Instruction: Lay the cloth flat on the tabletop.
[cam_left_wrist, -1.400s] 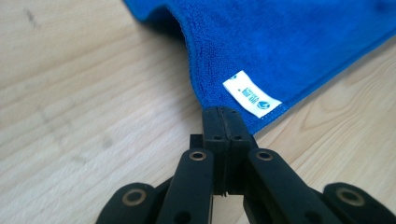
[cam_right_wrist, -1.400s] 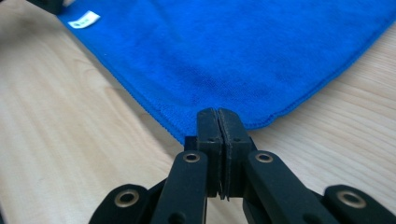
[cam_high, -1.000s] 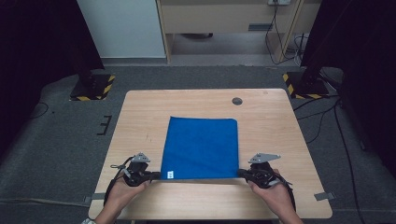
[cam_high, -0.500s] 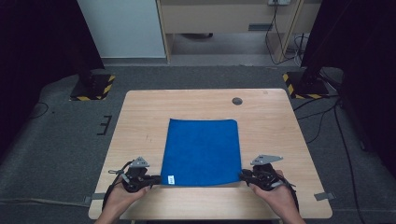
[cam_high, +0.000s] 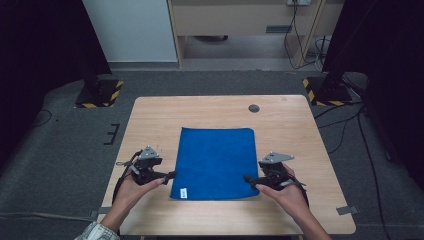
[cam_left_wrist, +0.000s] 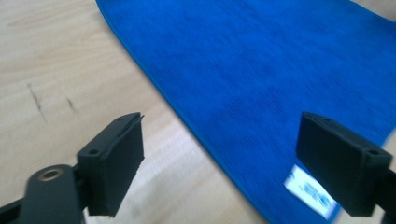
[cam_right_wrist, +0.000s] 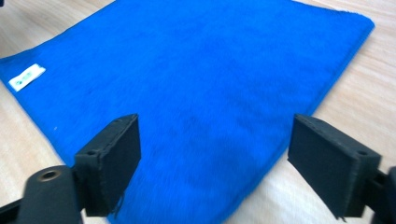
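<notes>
Flat blue rectangular cloth (cam_high: 215, 162) lies mid-table on the pale wooden table (cam_high: 150, 115), white tag (cam_high: 183, 192) at its near left corner, print too small to read. Left gripper (cam_high: 170, 175) sits just off the left edge, jaws wide, empty. Right gripper (cam_high: 247, 179) at the right edge, also spread wide; contact unclear.

A cloth (cam_high: 215, 162) lies flat in the middle of the table (cam_high: 150, 120). The left gripper (cam_high: 169, 176) is by its near left corner, the right gripper (cam_high: 248, 178) by its near right corner.
</notes>
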